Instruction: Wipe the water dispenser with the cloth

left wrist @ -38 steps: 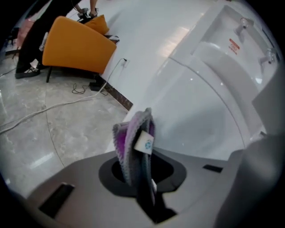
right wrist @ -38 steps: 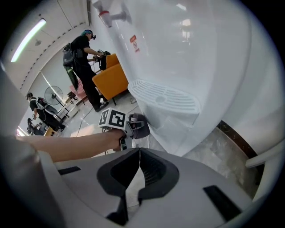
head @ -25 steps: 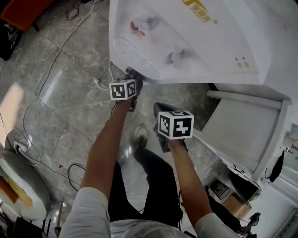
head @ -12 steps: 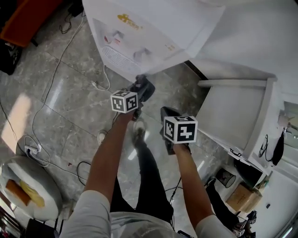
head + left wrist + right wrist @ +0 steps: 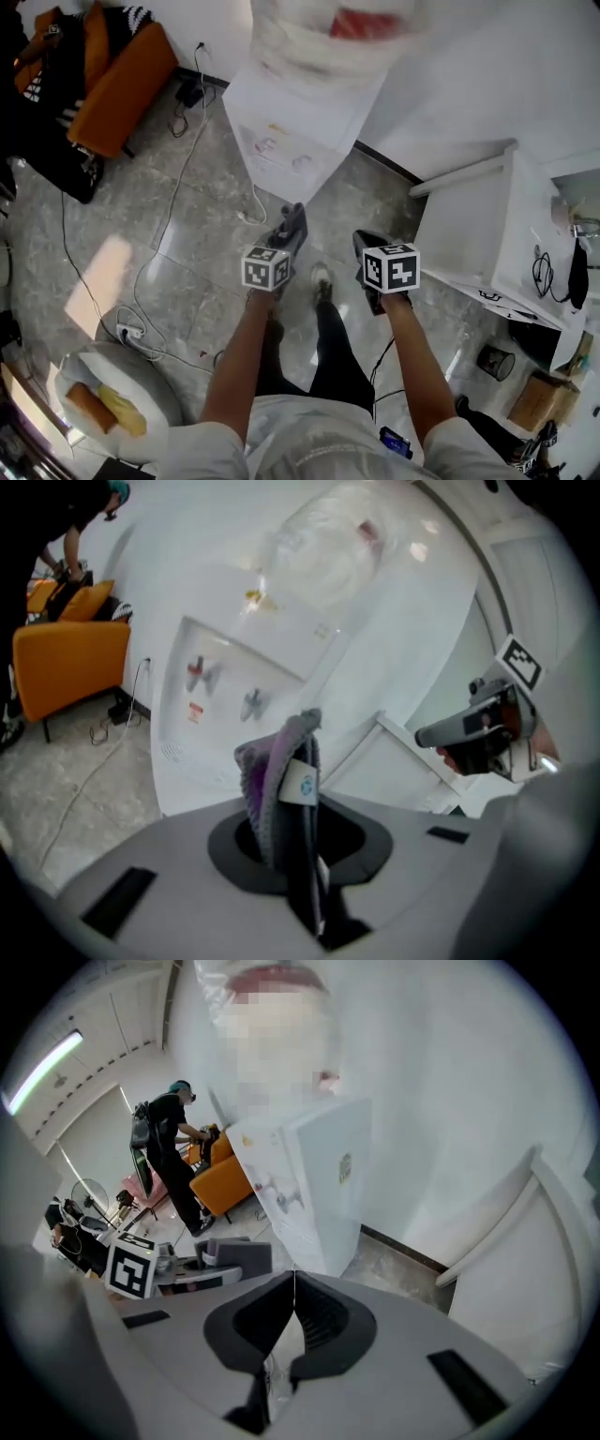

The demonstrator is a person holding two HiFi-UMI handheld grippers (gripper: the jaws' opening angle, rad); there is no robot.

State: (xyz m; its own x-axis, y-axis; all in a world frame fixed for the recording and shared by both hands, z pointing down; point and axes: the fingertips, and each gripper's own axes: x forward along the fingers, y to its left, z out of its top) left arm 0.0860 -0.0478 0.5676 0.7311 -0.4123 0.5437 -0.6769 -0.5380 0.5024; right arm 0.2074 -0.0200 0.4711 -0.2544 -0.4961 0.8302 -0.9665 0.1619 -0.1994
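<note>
left gripper (image 5: 295,216): jaws clamped on the cloth (image 5: 269,782); grey-purple folds stick up past the tips.
right gripper (image 5: 294,1285): jaws together, nothing between them.
water dispenser (image 5: 298,141): white, on the floor against the wall, ahead of both grippers and apart from the cloth.
cloth tag (image 5: 300,784): white with a small blue round mark, no legible text.
dispenser print: small yellow mark (image 5: 255,597) above the taps and a red sticker (image 5: 195,711) under the left tap, both too small to read.
bottle (image 5: 328,37): on top of the dispenser, blurred and cut off by the frame's top edge; its red label is unreadable.
marker cubes (image 5: 266,269): black-and-white square patterns, no text.
floor (image 5: 141,272): grey stone tiles, with cables (image 5: 178,178) running left of the dispenser.
orange chair (image 5: 122,80): far left, by the wall.
</note>
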